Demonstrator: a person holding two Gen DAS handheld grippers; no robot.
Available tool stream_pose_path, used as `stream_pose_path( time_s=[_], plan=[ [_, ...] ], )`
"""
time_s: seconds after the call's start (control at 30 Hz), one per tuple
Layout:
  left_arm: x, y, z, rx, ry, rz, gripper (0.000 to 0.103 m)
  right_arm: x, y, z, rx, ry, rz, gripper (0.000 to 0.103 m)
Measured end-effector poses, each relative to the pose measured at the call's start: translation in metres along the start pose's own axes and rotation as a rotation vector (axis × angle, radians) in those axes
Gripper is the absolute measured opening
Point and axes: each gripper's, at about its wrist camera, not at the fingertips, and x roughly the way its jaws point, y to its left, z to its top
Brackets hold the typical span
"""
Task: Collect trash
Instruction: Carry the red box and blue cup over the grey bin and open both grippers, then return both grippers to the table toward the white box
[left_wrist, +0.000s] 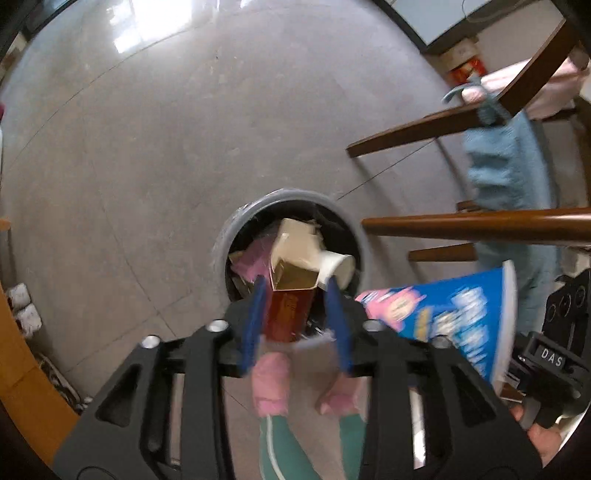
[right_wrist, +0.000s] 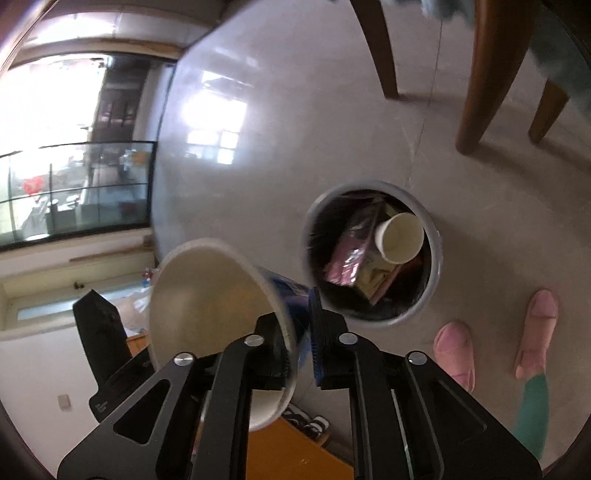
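My left gripper (left_wrist: 295, 295) is open above the grey trash bin (left_wrist: 236, 229). A red and gold carton (left_wrist: 291, 310) sits between its blue fingers, tipped into the bin, and whether they still touch it is unclear. The bin also holds a white paper cup (left_wrist: 336, 267), a cardboard box (left_wrist: 295, 240) and pink wrappers. My right gripper (right_wrist: 299, 332) is shut on the wall of a large blue paper bowl (right_wrist: 210, 310), held just left of the bin (right_wrist: 432, 291). The bowl also shows in the left wrist view (left_wrist: 443, 317).
Dark wooden chair legs (left_wrist: 461, 225) stand right of the bin, with a blue towel (left_wrist: 506, 162) hanging over them. The person's pink slippers (right_wrist: 454, 350) are on the grey tiled floor beside the bin. A wooden cabinet edge (left_wrist: 22, 369) lies at left.
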Motion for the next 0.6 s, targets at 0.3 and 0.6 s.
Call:
stream_pose_path(
  time_s=[0.3, 0.6],
  plan=[
    [0.008, 0.008, -0.019, -0.052, 0.036, -0.001, 0.056, -0.009, -0.017, 0.002, -0.002, 0.016, -0.016, 0.039],
    [-0.132, -0.015, -0.038, -0.031, -0.054, 0.001, 0.057, -0.106, 0.039, -0.042, -0.049, 0.025, 0.088, 0.039]
  ],
)
